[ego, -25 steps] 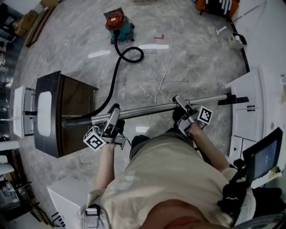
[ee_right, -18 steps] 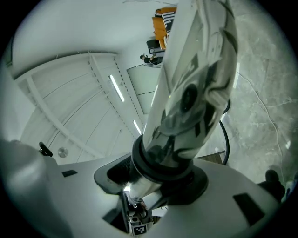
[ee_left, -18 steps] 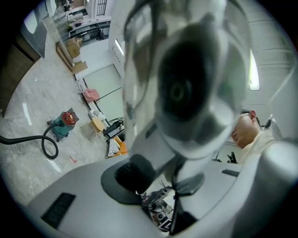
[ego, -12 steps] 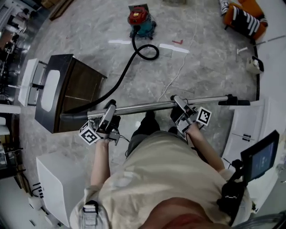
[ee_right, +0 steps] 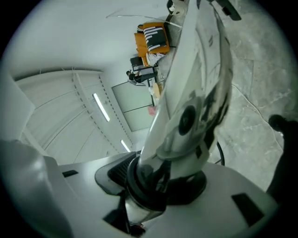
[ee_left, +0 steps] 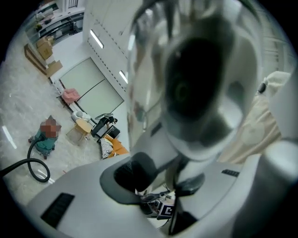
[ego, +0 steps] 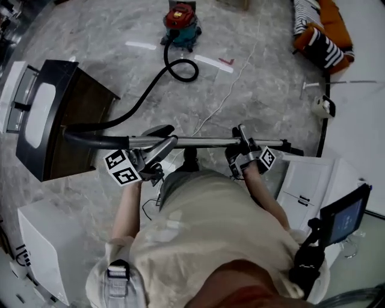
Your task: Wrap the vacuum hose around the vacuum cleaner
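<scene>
Marble floor [ego: 258,78] in my head view, vacuum [ego: 180,23] far off, its hose [ego: 141,102] trailing to the tube [ego: 204,142] I hold crosswise with left gripper [ego: 161,146] and right gripper [ego: 243,141], left gripper view, fingers [ee_left: 74,200] clamped on tube, right gripper view, fingers [ee_right: 242,204] just closing tighter on tube

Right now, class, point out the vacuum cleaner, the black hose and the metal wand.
vacuum cleaner [ego: 179,16], head view, its red lid.
black hose [ego: 90,139], head view, thick end by the wand.
metal wand [ego: 204,142], head view, middle of the tube.
</scene>
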Motion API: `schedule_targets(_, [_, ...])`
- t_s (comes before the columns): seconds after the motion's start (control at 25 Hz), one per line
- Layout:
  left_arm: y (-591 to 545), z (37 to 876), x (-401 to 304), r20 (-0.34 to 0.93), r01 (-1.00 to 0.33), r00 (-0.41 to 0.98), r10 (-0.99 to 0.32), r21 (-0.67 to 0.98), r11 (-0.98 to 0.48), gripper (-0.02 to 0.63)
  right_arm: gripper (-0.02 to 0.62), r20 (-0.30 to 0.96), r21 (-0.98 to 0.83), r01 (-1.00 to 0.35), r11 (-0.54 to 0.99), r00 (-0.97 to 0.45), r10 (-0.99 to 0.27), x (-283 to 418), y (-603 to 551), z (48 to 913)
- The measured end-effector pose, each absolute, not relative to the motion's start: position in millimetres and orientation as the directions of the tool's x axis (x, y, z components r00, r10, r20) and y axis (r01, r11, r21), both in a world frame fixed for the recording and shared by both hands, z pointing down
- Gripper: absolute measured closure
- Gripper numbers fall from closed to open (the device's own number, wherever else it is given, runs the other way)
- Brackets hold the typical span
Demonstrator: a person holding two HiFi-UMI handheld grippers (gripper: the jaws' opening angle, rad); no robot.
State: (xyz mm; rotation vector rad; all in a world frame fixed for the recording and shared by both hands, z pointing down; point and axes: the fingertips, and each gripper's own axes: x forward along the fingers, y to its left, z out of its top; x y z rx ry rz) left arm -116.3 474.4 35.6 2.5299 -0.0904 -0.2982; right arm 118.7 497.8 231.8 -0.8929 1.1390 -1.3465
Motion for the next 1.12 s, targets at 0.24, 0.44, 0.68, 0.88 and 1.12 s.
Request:
schedule_targets(0.24, [398.0,61.6,-130.6,-0.211,-0.027,0.954,-0.212,0.646,-0.763,0.476,0.414,-0.016,-0.985,0.175,0.0,-0.093,-0.996,124.5,447.2,228.8])
schedule_targets(0.44, [368.9,82.8,-130.4,-0.248,-0.016,0.927,-0.282,0.726,-0.688,0.476,0.419,0.016,-0.995,0.097,-0.023,-0.076,-0.997,143.3,420.7,219.2])
schedule_targets(0.68, [338.2,115.4,-127.9,-0.199,-0.058,0.892,-0.406,0.84,-0.539,0.476,0.428,0.045,-0.998,0.046,-0.048,-0.073,-0.996,162.7,394.9,215.3])
schedule_targets(0.88, [314.4,138.4,-128.7,-0.121,-0.126,0.847,-0.518,0.901,-0.416,0.474,0.44,0.004,-0.999,0.034,-0.009,-0.149,-0.989,169.8,359.5,209.5])
schedule_targets(1.12, [289.1,141.4,-89.7,-0.078,-0.161,0.802,-0.592,0.926,-0.34,0.474,0.445,-0.046,-0.998,0.054,0.035,-0.229,-0.972,212.2,310.5,205.8])
